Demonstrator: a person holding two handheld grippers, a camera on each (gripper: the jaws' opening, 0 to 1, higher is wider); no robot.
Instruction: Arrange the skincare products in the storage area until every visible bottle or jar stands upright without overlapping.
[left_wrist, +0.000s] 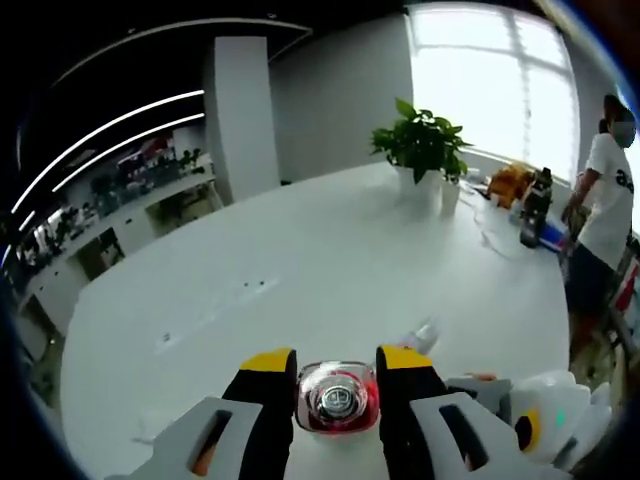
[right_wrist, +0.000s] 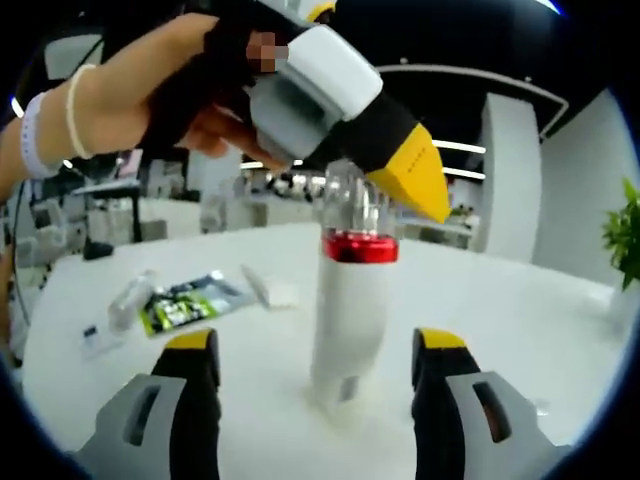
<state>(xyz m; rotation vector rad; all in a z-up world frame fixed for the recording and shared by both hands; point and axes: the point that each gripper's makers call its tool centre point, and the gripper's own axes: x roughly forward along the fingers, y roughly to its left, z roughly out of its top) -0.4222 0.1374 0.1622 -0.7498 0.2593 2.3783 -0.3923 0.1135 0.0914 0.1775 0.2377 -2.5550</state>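
1. Bottle, white with a red band and a clear cap, stands upright on the white table; its long axis runs straight up, base touching the tabletop.
2. Left gripper looks straight down onto the clear cap, its jaws closed around that cap. In the right gripper view it comes in from above, gripping the bottle's top.
3. Right gripper is spread wide and holds nothing; the bottle stands between and just ahead of its jaws, so the left one is nearer.
4. Green packet lies flat, well left of the bottle; its print is too small to read. No brand is legible anywhere.
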